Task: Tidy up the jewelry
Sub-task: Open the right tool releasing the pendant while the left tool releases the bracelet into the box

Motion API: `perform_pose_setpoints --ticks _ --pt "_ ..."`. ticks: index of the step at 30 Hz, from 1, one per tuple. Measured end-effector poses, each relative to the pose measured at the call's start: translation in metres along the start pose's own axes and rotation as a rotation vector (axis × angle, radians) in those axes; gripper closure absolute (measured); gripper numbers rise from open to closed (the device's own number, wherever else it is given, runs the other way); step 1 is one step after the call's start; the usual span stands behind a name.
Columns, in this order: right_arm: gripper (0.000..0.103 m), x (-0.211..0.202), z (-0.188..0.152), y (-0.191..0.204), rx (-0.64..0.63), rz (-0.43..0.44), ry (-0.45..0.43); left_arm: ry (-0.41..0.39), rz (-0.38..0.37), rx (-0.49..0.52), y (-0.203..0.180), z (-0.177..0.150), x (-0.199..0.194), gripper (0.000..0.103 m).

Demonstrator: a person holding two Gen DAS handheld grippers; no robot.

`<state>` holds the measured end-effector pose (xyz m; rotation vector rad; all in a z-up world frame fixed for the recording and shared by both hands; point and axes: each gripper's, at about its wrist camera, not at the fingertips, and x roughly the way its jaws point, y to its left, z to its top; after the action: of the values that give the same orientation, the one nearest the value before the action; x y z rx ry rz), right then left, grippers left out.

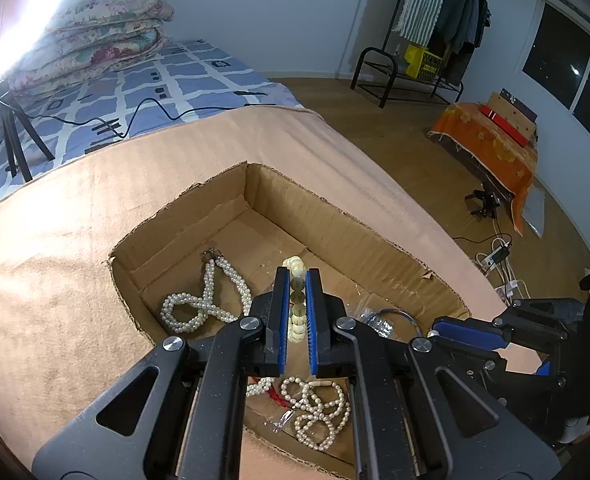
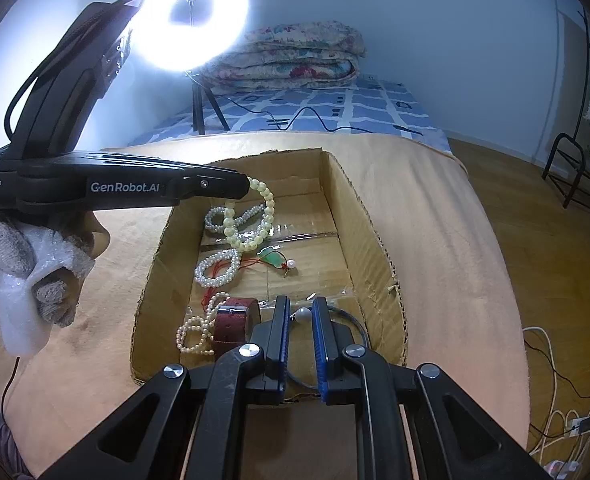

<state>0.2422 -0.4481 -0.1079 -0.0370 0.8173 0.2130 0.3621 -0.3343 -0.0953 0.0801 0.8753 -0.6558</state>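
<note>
Over the cardboard box [image 2: 375, 240], the left gripper [image 1: 297, 286] is clenched on a pale bead bracelet [image 2: 251, 220], its upper beads hidden between the fingers. Right gripper [image 2: 299, 314], fingers parted, hovers above tan cloth [image 2: 455, 260] beside a bed [image 2: 335, 108].

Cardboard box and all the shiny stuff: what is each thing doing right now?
Cardboard box: open on top, sitting on the tan cloth.
Pale bead bracelet: pinched, hanging above the box.
Left gripper: shut on the bracelet.
Right gripper: open, holding nothing.
Jade pendant: lying flat in the box.
Pearl strands: lying looped in the box.
</note>
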Motion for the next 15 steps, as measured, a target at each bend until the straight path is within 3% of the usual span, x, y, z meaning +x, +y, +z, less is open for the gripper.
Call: perform_pose_setpoints --ticks 7,15 --pt "0.092 0.0028 -0.0002 0.0019 -0.003 0.0 0.012 -0.001 0.01 -0.001 -0.0013 -0.0021 -0.0026 0.098" --pt "0.077 0.0002 0.0013 0.0039 -0.011 -0.009 0.001 -0.005 0.009 -0.002 0.0019 -0.0023 -0.0066 0.098"
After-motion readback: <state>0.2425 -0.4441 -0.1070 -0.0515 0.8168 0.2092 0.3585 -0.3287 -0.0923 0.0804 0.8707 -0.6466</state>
